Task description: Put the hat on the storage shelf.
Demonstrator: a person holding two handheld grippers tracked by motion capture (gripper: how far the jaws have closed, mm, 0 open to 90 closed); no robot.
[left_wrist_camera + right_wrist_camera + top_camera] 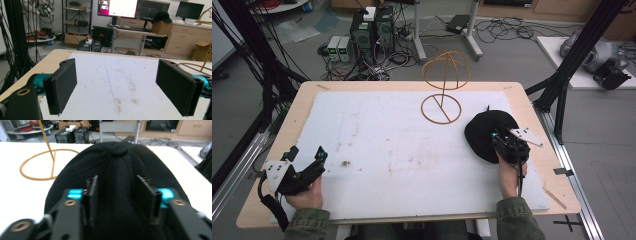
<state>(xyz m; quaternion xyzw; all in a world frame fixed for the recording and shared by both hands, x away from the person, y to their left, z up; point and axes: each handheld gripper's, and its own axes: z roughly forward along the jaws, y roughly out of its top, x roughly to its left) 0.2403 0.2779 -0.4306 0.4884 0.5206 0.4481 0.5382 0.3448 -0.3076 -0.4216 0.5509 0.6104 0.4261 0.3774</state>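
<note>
Right claw (117, 197) is pinching a fold of the black cap (117, 165), which sits on the counter (377, 135) just beside the wire hat stand (442, 90). Left claw (120, 87) is released, holding nothing, well apart from the stand. Looks like the pickup step; next I'd guess lifting it onto the stand without losing that fold.

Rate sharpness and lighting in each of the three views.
High view: even light, soft low detail, black cap reads as a dark blob. Left gripper view: sharp, bright monitor glare behind. Right gripper view: cap fabric crisp, right gripper bodies blurred at the bottom corners.
</note>
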